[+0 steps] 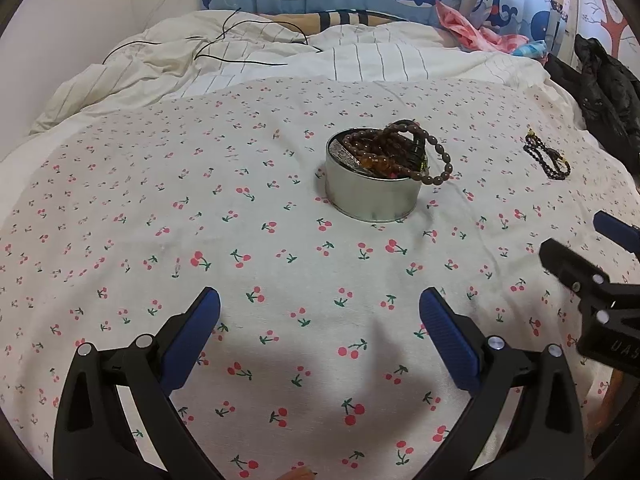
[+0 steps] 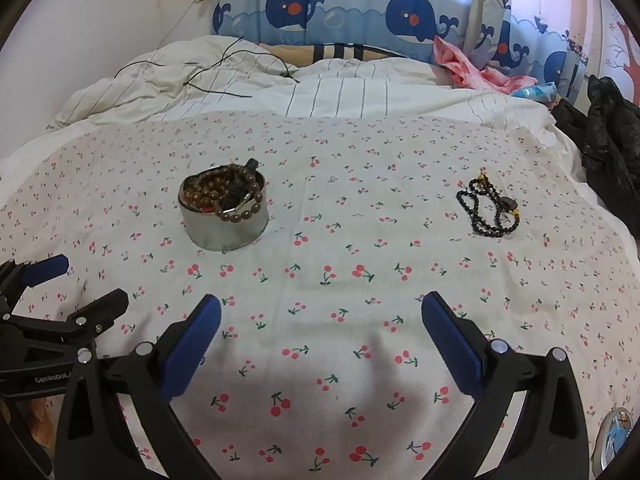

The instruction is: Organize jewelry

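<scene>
clearly, in the left wrist view the left gripper [image 1: 320, 320] is held spread apart and empty above the cherry-print sheet [image 1: 160, 200], the round tin [image 1: 372, 192] of brown bead bracelets [image 1: 404, 148] lying ahead, one strand draped over the rim; it is best tucked inside so nothing slips out

in the right wrist view the right gripper [image 2: 322, 324] is likewise parted and empty; the black bead necklace [image 2: 490, 210] lies well apart from the tin [image 2: 224, 224], and is best pinched at a bunched part
</scene>
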### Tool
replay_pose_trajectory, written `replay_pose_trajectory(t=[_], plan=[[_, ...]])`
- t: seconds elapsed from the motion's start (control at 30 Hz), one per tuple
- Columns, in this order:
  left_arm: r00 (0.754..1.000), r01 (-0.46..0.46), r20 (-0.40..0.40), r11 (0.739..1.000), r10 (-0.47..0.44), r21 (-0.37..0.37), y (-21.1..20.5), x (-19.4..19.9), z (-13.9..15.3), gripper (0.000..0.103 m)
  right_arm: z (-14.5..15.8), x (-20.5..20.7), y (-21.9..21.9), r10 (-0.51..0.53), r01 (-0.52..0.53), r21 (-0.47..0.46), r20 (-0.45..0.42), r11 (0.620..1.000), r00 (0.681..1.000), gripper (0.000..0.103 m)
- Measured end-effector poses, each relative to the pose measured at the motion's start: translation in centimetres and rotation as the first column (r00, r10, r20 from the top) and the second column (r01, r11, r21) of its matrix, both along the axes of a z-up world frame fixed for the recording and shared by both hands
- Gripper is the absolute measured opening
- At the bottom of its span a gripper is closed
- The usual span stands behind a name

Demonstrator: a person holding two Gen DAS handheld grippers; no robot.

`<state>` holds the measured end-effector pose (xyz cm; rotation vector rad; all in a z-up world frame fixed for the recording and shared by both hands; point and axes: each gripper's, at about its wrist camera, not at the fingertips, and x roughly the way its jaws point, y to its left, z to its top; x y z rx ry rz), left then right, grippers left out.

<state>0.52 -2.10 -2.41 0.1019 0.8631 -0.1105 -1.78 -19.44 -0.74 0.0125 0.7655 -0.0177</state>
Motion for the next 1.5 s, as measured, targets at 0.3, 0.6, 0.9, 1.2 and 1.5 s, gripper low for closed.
replay_pose_trajectory(t=[0.3,0.6,0.9,1.2,1.5], plan=[[1.0,0.013,-0.018,1.0,-0.014,-0.024,0.09,0.12,-0.15,0.096,0.13,0.15,0.01,-0.027,0.027,-0.026,0.006,0.999,1.0,0.096],[1.0,0.004,-0.028,0.999,-0.005,-0.035,0.11,0.2,-0.1,0.096,0.06,0.28,0.03,-0.027,0.027,-0.034,-0.005,0.999,1.0,0.096],[1.0,-0.001,-0.019,1.0,0.001,-0.011,0.02,0.2,0.05,0.096,-0.19,0.48,-0.3,-0.027,0.027,-0.015,-0.028,1.0,0.999,0.096],[1.0,0.005,-0.017,1.0,-0.005,0.002,-0.27,0.1,-0.04,0.096,-0.28,0.54,-0.34,-0.023,0.022,-0.012,-0.033,1.0,0.999,0.096],[1.0,0.006,-0.017,1.0,-0.006,0.004,-0.31,0.09,-0.06,0.096,-0.31,0.52,-0.13,-0.019,0.018,-0.018,-0.036,1.0,0.999,0.096]])
